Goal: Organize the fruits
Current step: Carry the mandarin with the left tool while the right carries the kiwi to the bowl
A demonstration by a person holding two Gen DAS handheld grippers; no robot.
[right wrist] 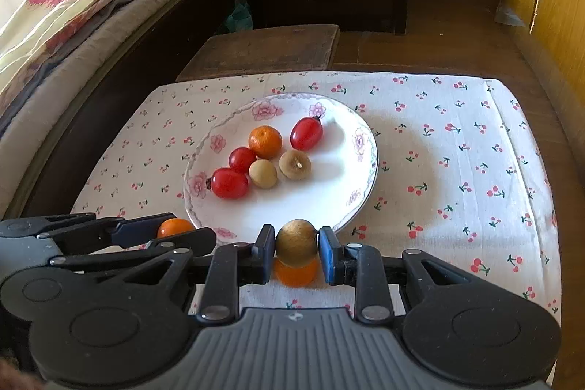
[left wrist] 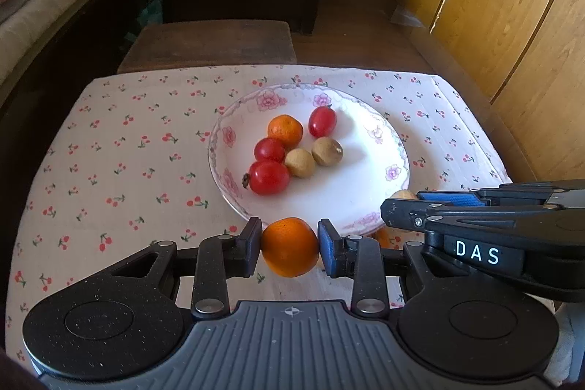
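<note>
Here a small orange (left wrist: 290,246) is squeezed at its sides by the left gripper (left wrist: 290,245), and a round brown fruit (right wrist: 296,242), likely light and smooth, by the right gripper (right wrist: 296,245).

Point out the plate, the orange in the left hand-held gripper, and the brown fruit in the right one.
plate (left wrist: 351,192), left wrist view, bare white centre.
orange (left wrist: 290,246), left wrist view, its middle.
brown fruit (right wrist: 296,242), right wrist view, its middle.
</note>
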